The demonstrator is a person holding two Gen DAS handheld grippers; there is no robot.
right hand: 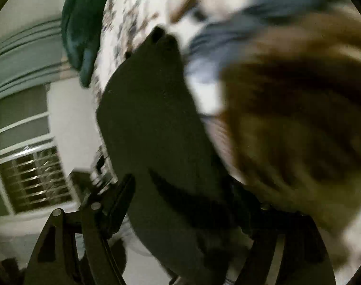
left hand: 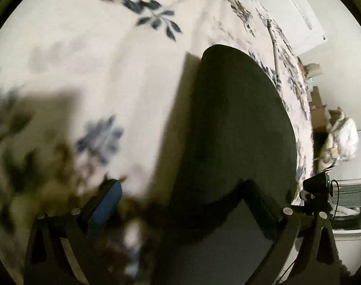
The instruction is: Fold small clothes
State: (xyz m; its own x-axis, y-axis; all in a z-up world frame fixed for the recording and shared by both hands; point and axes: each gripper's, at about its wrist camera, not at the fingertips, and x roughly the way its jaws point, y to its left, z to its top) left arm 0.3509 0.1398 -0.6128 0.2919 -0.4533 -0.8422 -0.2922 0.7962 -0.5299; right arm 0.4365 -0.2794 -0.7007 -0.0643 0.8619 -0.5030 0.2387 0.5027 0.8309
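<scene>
left jaws spread wide, nothing pinched btw them, though the dark cloth (left hand: 237, 128) drapes down across the gap of the left gripper (left hand: 180, 204) and over its right finger; blue pad on the left finger (left hand: 106, 204) shows bare. right gripper (right hand: 180, 204): the same dark cloth hangs btw its fingers, but w/ the blur can't tell if the jaws are closed on it or just apart around it. cloth is up off the bed, its rounded end toward the floral bedsheet (left hand: 97, 66). right view heavily smeared, brown and blue streaks on the right side, unreadable. green bundle (right hand: 79, 30) lies at the bed's edge; window w/ blinds (right hand: 30, 156) behind on the left.
</scene>
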